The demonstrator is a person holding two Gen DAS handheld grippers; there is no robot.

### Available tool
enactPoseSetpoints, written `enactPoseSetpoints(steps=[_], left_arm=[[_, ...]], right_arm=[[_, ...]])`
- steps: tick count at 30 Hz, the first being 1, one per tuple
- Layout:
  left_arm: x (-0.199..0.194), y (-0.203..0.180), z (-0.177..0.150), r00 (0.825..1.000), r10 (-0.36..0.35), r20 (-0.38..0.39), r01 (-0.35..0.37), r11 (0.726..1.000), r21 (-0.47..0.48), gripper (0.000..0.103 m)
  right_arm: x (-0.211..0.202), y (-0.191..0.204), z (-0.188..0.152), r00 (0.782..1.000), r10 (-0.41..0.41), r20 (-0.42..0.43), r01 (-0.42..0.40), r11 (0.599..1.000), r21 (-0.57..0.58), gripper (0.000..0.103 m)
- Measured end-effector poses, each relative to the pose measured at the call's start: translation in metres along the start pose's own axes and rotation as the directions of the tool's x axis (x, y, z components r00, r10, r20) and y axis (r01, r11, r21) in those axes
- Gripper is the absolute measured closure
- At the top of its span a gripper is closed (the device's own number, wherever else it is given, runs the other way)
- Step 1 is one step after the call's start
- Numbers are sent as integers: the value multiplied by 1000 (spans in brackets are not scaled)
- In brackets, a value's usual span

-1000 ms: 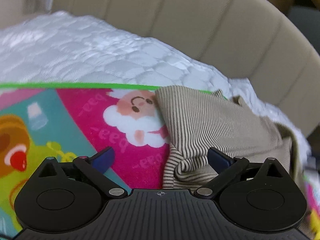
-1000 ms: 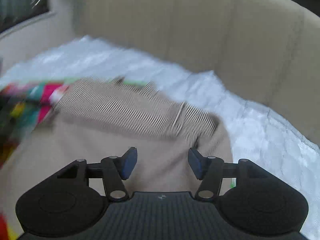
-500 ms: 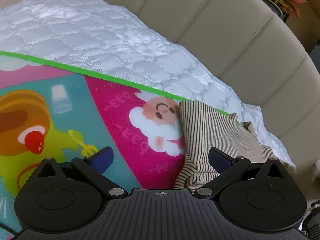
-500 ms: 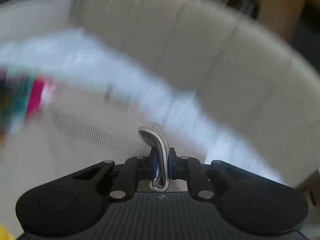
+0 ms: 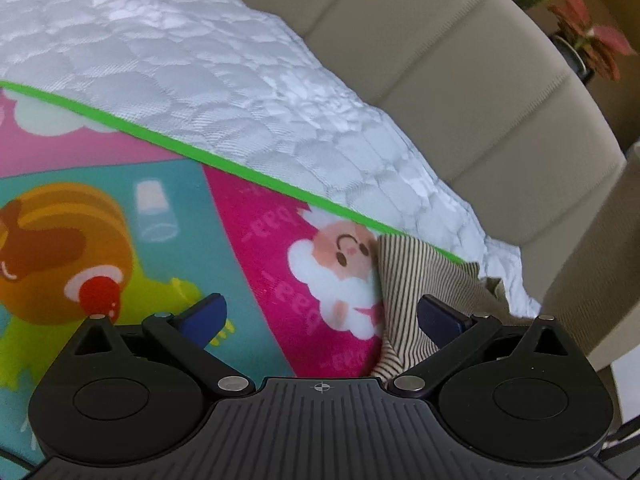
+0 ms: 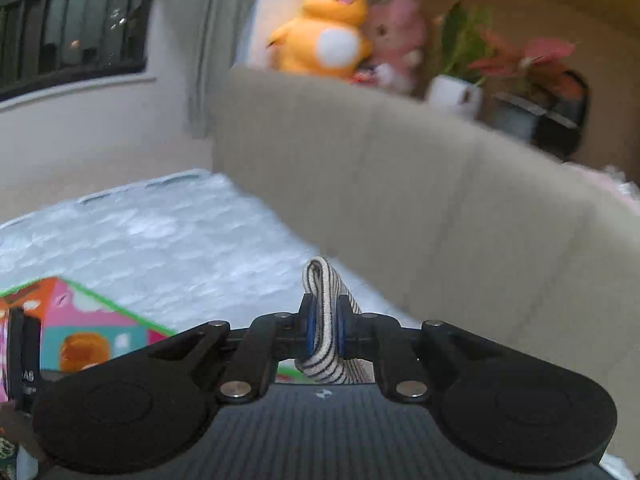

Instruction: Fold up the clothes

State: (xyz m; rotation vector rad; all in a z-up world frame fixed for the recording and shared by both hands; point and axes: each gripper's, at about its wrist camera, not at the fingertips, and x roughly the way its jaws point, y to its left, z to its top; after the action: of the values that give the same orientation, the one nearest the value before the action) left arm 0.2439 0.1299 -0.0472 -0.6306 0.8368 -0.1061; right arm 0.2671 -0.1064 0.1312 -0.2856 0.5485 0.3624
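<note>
At the bottom centre of the right wrist view, the right gripper (image 6: 324,330) is clenched on a bunched fold of the striped garment (image 6: 325,312), and the cloth stands up as a small loop between the blue pads. In the left wrist view the left gripper (image 5: 320,316) stands released at the lower middle, with nothing between its fingers; the rest of the garment lies crumpled at the lower right, partly on the colourful play mat (image 5: 248,240). Behind it the white quilted mattress (image 5: 200,80) and the beige headboard (image 5: 460,80) fill the upper part. I judge the folding is only at its start: one edge is picked up, but no neat fold is visible, though much of the cloth is hidden.
</note>
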Motion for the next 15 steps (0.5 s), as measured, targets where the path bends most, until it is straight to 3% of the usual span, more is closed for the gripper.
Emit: enactPoseSetpoints(steps=[4, 7, 10, 15], left_arm=[[0, 7, 3, 1000, -7, -8, 7, 1000, -26, 0], [2, 8, 4, 1000, -2, -8, 2, 1000, -25, 0], [5, 5, 3, 1000, 6, -6, -6, 1000, -5, 0], [7, -5, -4, 1000, -17, 8, 17, 998, 55, 0]], right_arm=[[23, 31, -15, 999, 44, -27, -43, 999, 10, 84], [21, 41, -19, 998, 58, -5, -58, 998, 7, 65], [19, 31, -30, 998, 64, -4, -63, 997, 44, 61], [14, 4, -68, 997, 70, -32, -64, 984, 165, 40]])
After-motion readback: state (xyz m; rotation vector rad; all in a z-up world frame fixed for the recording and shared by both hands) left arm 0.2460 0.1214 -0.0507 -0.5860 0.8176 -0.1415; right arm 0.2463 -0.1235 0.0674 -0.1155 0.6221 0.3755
